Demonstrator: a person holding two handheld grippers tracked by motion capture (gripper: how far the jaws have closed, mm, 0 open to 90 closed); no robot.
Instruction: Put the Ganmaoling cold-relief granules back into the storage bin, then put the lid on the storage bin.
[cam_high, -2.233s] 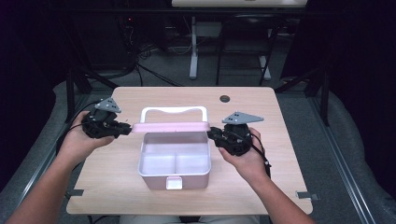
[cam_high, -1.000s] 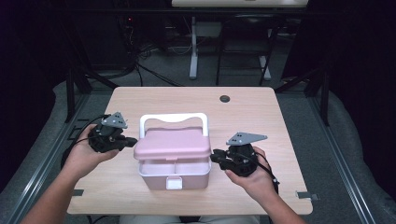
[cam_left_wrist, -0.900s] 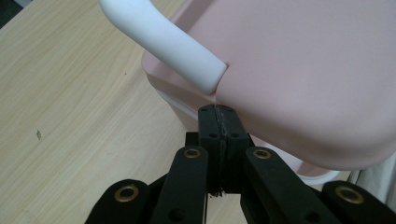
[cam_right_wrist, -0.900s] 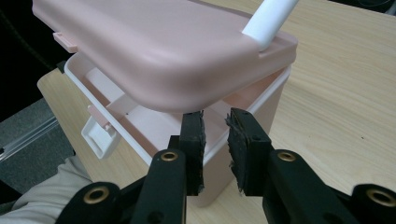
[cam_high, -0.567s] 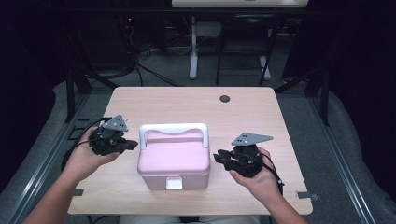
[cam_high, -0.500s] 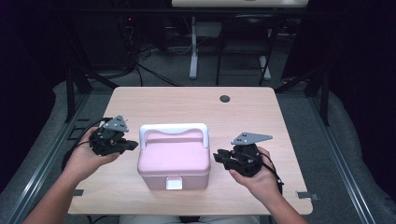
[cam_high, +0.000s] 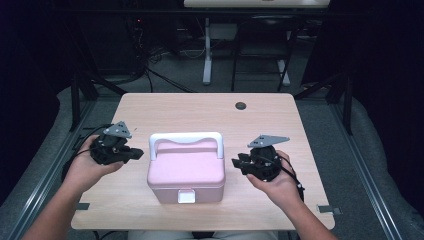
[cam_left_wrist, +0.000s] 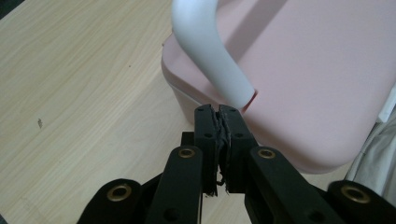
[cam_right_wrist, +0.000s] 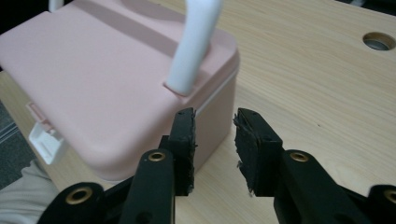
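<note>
The closed pink box sat on the surface. Left gripper together, empty; right gripper apart, just opening, empty.

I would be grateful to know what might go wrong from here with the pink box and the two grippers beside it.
1. The pink box is closed, but its white latch may not be snapped; lifting by the white handle might open it.
2. The left gripper, fingers together, sits close to the handle's base and could nudge the box.
3. The right gripper, whose fingers have just been opening with nothing between them, points at the box corner; a push might slide it.
</note>
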